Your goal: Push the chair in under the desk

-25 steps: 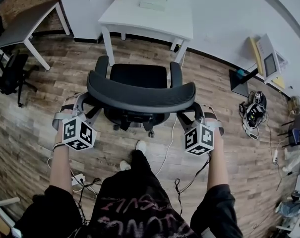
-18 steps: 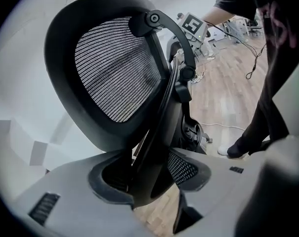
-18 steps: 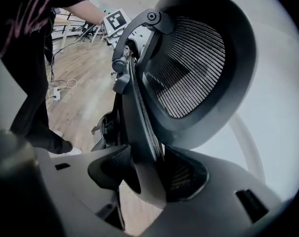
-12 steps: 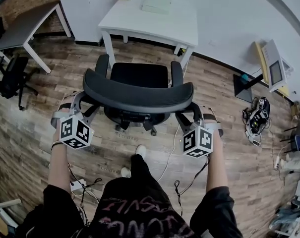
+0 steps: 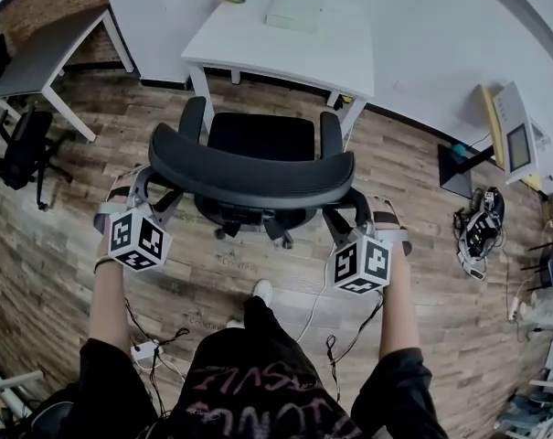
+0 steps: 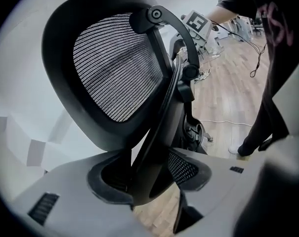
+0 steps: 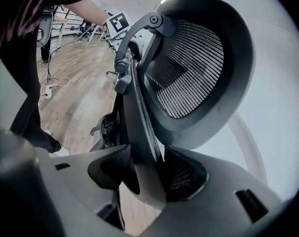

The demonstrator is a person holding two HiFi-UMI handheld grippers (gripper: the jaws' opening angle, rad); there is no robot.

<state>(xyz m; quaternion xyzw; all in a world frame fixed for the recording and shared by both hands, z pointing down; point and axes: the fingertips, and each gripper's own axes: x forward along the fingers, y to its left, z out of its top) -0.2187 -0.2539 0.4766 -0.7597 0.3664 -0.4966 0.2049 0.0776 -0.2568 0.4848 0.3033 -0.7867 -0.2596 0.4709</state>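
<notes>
A black mesh-backed office chair [image 5: 254,167] stands in front of a white desk [image 5: 285,33], its seat facing the desk and its front close to the desk's edge. My left gripper [image 5: 153,195] is shut on the left edge of the chair's backrest [image 6: 114,68]. On the opposite edge of the backrest [image 7: 189,68], my right gripper [image 5: 342,210] is shut too. In both gripper views the dark backrest frame sits pinched between the grey jaws. The chair's wheeled base is mostly hidden under the seat.
A grey table [image 5: 47,48] and a second black chair [image 5: 20,144] stand at the left. A monitor [image 5: 515,135] and cable clutter [image 5: 482,231] lie on the wood floor at the right. A power strip and cords [image 5: 148,346] trail by the person's feet.
The chair has rolled forward toward the white desk, with both grippers still clamped on the backrest and following it. The person has stepped forward.
</notes>
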